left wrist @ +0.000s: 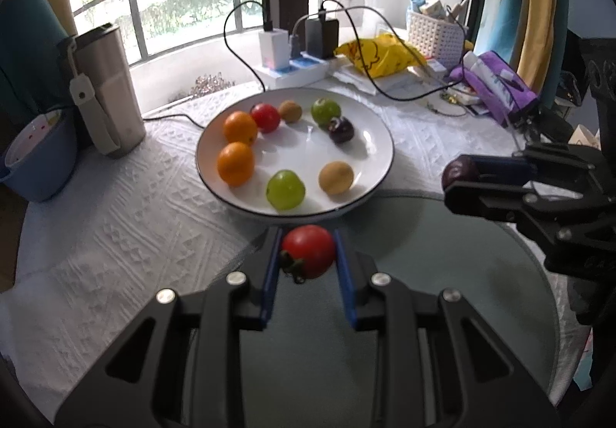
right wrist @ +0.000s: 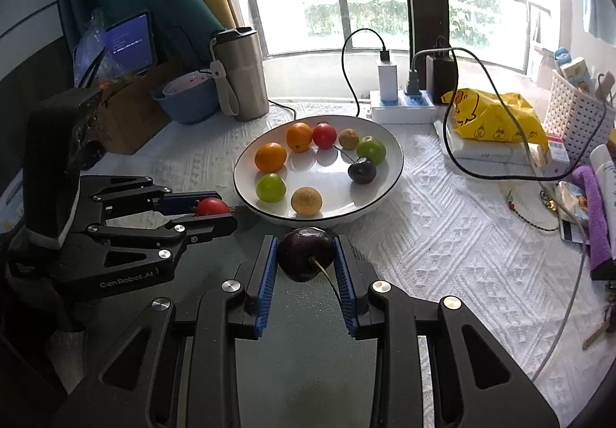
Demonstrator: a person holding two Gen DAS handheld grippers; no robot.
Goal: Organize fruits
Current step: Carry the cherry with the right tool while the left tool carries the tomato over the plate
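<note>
Two wrist fisheyes — close, angled down, perhaps side by side — shared plate.

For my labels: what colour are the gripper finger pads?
Blue, on both grippers; clearest on the right gripper's ribbed pads in the right wrist view.

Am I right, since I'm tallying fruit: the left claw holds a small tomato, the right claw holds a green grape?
Not quite. The left claw does hold a small tomato, but the right claw holds a dark cherry, as the right wrist view shows.
</note>
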